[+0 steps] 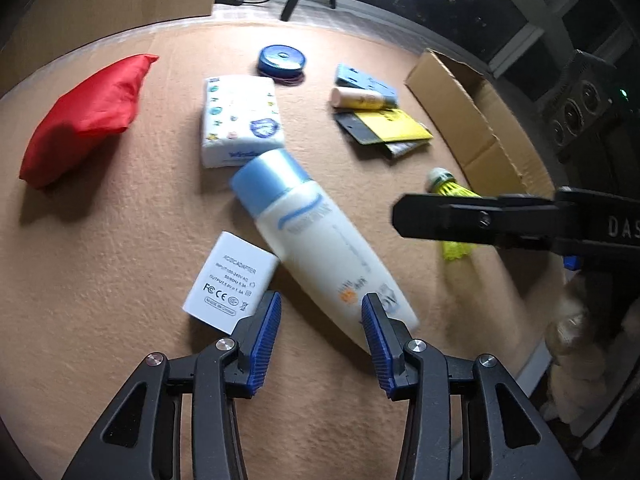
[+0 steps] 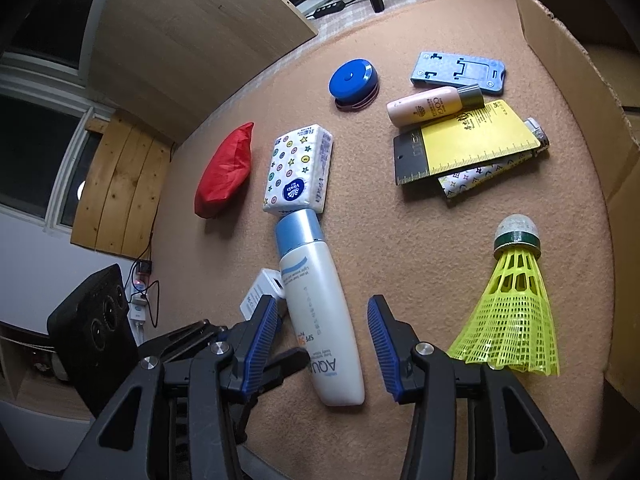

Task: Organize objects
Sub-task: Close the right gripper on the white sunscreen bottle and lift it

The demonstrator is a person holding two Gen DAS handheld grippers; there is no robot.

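A white sunscreen bottle (image 1: 320, 248) with a light blue cap lies on the peach carpet, cap against a tissue pack (image 1: 240, 116). It looks blurred. My left gripper (image 1: 322, 304) is open low over the bottle's base end. Its right finger overlaps the base, and carpet shows between its left pad and the bottle. A white power adapter (image 1: 232, 276) lies just left of that pad. In the right wrist view my right gripper (image 2: 320, 304) hovers open above the bottle (image 2: 316, 280). A yellow shuttlecock (image 2: 512, 308) lies to its right.
A red pouch (image 2: 226, 172) lies at the left and a blue round case (image 2: 352, 78) at the back. A light blue stand (image 2: 460, 70), a small pink bottle (image 2: 428, 106) and a yellow ruler card (image 2: 480, 140) are grouped beside an open cardboard box (image 2: 580, 80) on the right.
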